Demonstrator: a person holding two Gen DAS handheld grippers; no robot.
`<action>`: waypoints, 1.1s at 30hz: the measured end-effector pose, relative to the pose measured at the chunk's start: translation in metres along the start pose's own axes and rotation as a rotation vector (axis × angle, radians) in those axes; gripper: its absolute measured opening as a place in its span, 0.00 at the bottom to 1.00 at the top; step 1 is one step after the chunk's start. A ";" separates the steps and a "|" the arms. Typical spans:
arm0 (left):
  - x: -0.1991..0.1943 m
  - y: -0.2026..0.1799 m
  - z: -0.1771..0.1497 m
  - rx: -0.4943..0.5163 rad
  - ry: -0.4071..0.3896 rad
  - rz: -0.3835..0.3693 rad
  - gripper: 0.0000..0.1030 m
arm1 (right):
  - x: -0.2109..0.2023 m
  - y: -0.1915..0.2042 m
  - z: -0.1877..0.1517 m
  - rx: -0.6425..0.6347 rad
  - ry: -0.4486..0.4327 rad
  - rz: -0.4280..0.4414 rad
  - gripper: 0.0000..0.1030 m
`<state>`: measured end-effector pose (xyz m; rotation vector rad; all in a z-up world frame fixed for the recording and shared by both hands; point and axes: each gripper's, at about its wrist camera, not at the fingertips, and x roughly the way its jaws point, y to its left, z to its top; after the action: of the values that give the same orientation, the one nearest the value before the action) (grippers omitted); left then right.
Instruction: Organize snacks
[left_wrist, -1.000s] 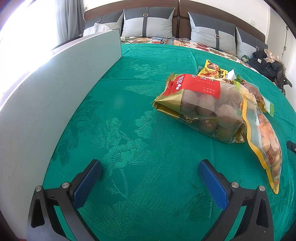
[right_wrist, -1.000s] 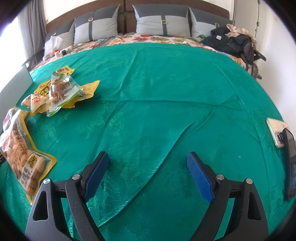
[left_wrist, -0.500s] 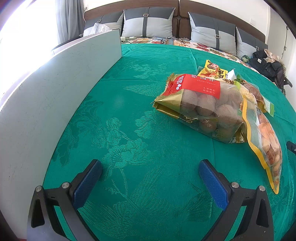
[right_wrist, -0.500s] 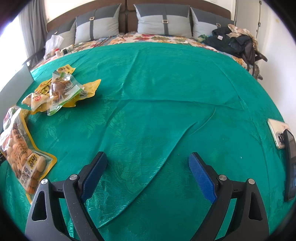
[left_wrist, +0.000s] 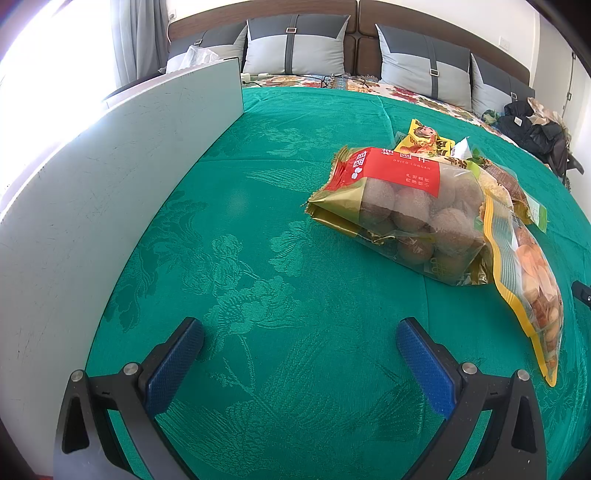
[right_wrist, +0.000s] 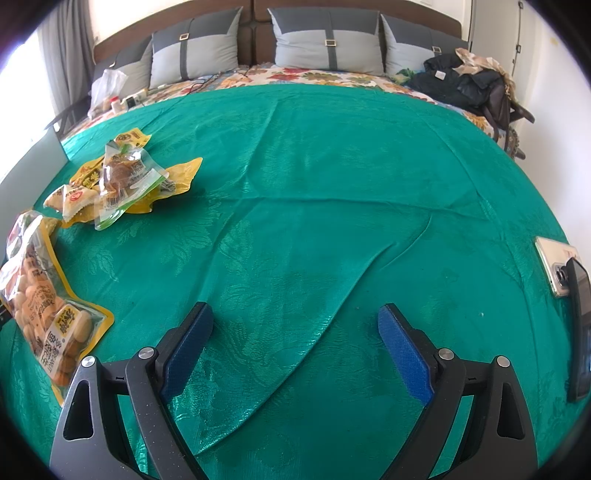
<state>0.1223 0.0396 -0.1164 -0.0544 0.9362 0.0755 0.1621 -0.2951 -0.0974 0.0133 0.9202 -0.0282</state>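
Snacks lie untouched on the green bedspread (right_wrist: 314, 177), so the sorting looks to be at its very start. The left gripper (left_wrist: 300, 341) hangs low over the cloth with its jaws spread wide and nothing between them; ahead and to its right sits the longan bag (left_wrist: 402, 210), with a yellow-edged bag of nuts (left_wrist: 528, 280) leaning against its far side and smaller packets (left_wrist: 424, 140) behind. The right gripper (right_wrist: 295, 325) is likewise released and empty over bare cloth, the nut bag (right_wrist: 44, 314) off to its left and a small heap of packets (right_wrist: 118, 181) farther up. A white board (left_wrist: 110, 184) stands along the left edge; two phones (right_wrist: 569, 280) lie at the far right. Likely the next move is for the left gripper to travel forward and rightward to the longan bag and pinch a crimped edge rather than the bulging middle. Compared with a second ago, the left view matches almost exactly, while the right gripper has drifted slightly.
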 end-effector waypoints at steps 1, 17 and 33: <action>0.000 0.000 0.000 0.000 0.000 0.000 1.00 | 0.000 0.000 0.000 0.000 0.000 0.000 0.91; 0.000 0.000 0.000 0.000 0.000 0.000 1.00 | 0.000 0.000 0.001 -0.001 0.001 0.000 0.91; 0.000 0.000 0.000 0.000 -0.001 0.001 1.00 | 0.000 0.000 0.001 -0.001 0.001 0.001 0.92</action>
<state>0.1220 0.0393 -0.1163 -0.0536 0.9357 0.0760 0.1631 -0.2948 -0.0968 0.0129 0.9213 -0.0269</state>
